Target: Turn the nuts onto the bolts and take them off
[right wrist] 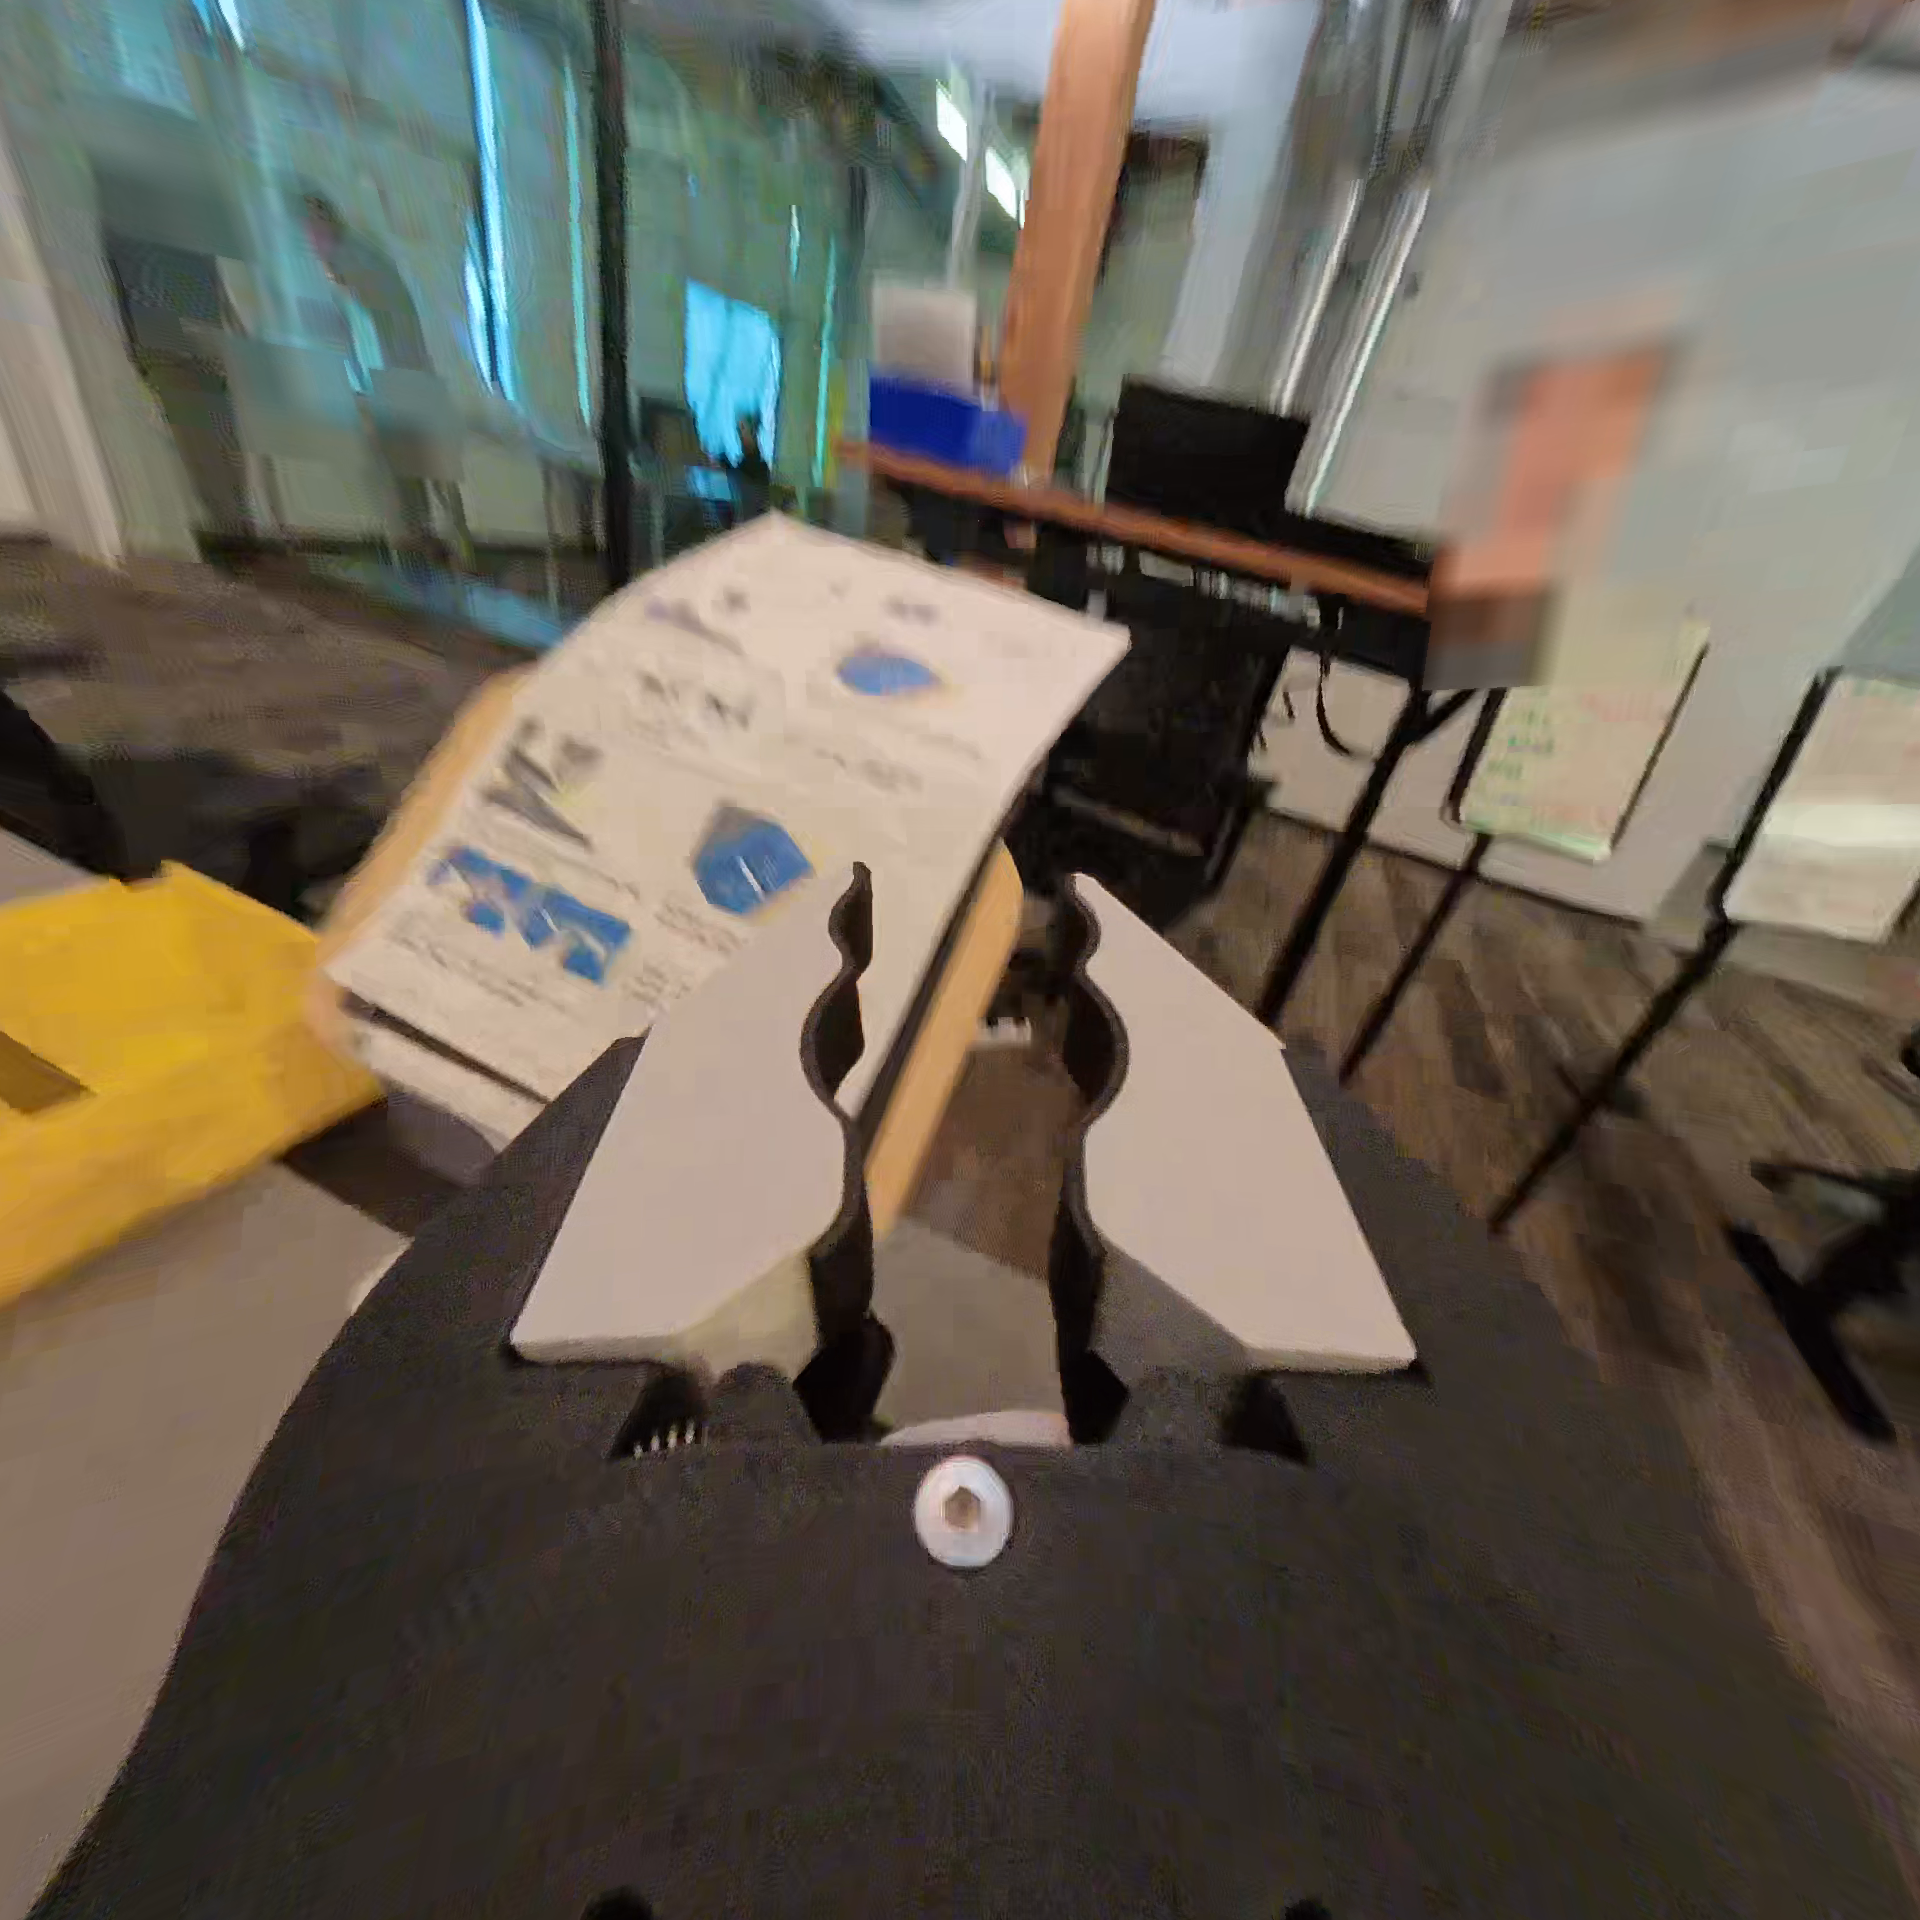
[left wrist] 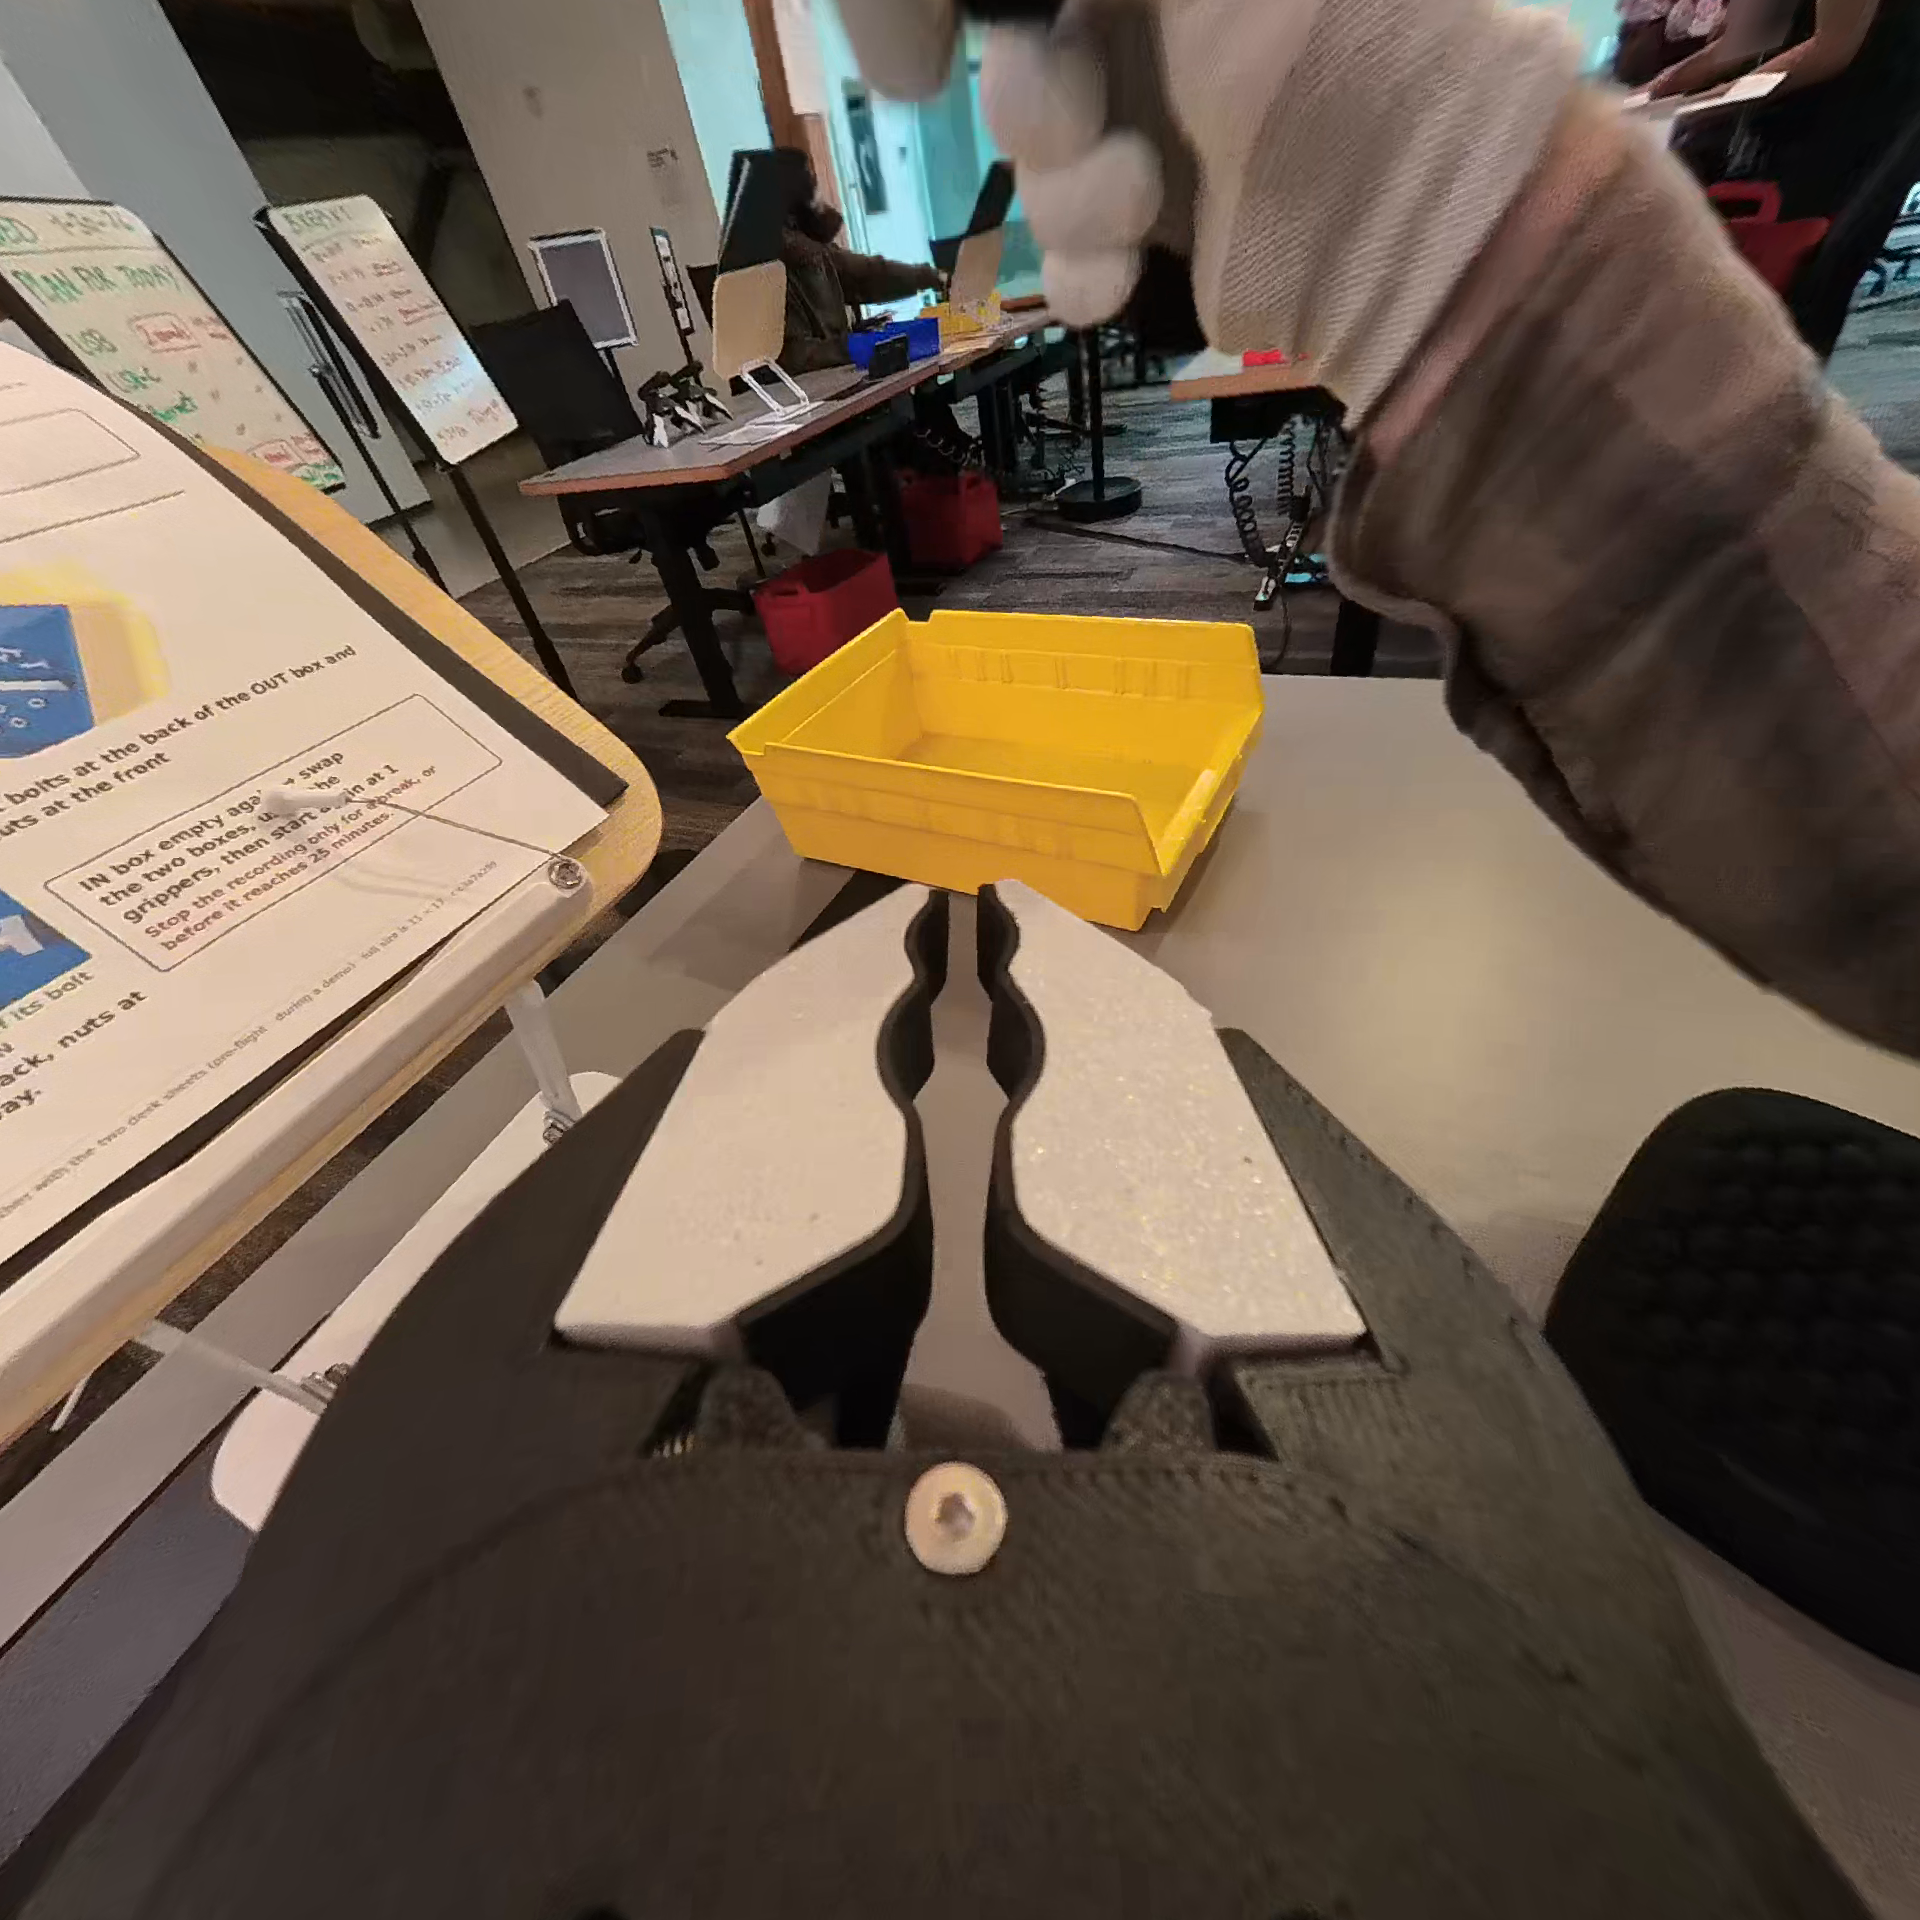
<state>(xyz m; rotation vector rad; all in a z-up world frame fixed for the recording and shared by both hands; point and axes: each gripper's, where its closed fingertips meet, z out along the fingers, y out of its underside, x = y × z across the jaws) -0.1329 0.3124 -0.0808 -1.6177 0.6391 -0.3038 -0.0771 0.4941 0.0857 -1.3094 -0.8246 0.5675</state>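
No nuts or bolts show in either view. My left gripper (left wrist: 962, 896) is almost shut, a thin slit between its tips, with nothing in it; it points at an empty yellow bin (left wrist: 997, 764) on the grey table (left wrist: 1455, 935). A gloved hand and sleeve (left wrist: 1455, 364) cross the upper right of the left wrist view. My right gripper (right wrist: 966, 883) is open and empty, raised above the table edge. It points toward the instruction sheet on its wooden stand (right wrist: 727, 790). The yellow bin (right wrist: 135, 1039) shows blurred at the left of the right wrist view.
The instruction stand (left wrist: 260, 831) rises at the table's left edge. A black mesh chair back (left wrist: 1756, 1351) sits low right. Beyond are other desks, whiteboards on easels (left wrist: 384, 322), red containers on the floor and people at work. The right wrist view is motion-blurred. Tip to tip, the grippers are about 25 cm apart.
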